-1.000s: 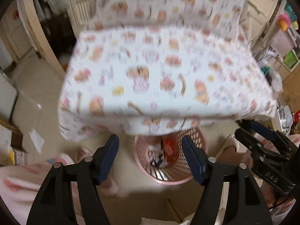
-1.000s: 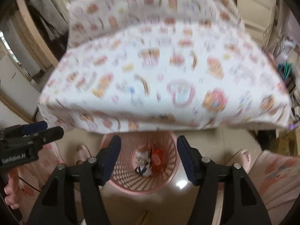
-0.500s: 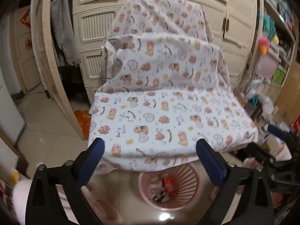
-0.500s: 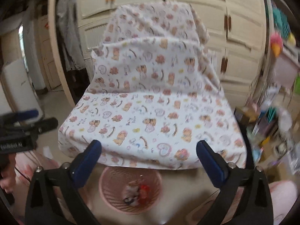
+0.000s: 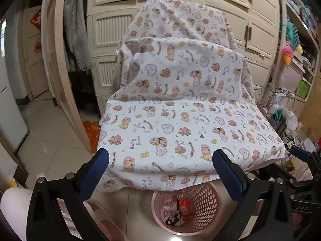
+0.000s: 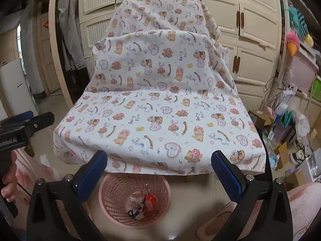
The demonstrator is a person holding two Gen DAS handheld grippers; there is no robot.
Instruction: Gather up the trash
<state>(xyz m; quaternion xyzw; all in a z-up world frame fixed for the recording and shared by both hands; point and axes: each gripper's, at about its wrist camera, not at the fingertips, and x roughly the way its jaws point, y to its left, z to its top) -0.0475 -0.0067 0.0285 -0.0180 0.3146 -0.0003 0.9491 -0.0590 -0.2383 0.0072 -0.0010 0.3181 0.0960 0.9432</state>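
Grippers first, taken from left to right: our left gripper (image 5: 160, 162) has its two blue-padded fingers (image 5: 94, 170) spread wide, with nothing between them and nothing touching them. Our right gripper (image 6: 159, 161) stands the same way, jaws wide apart and empty; its blue pads (image 6: 225, 172) touch nothing. Each tool also shows in the other's camera: the left one at the left edge of the right wrist view, the right one at the right edge of the left wrist view.

Both of our grippers point over the front edge of one surface draped in a white cloth (image 5: 188, 124) printed with bears and hearts. The cloth rises in folds at the back, in front of the cream cupboard doors (image 6: 256, 26).

On the floor just below the cloth's front edge stands one pink perforated basket (image 5: 208, 198), between the two fingers of each gripper as each camera sees it. The trash (image 6: 143, 203) lies at its bottom: we count one red wrapper (image 5: 183, 206) beside a small heap of pale and dark scraps, whose number we cannot tell.

To the right, shelves (image 5: 301, 64) and a clutter of boxes (image 6: 284, 150) line the wall.
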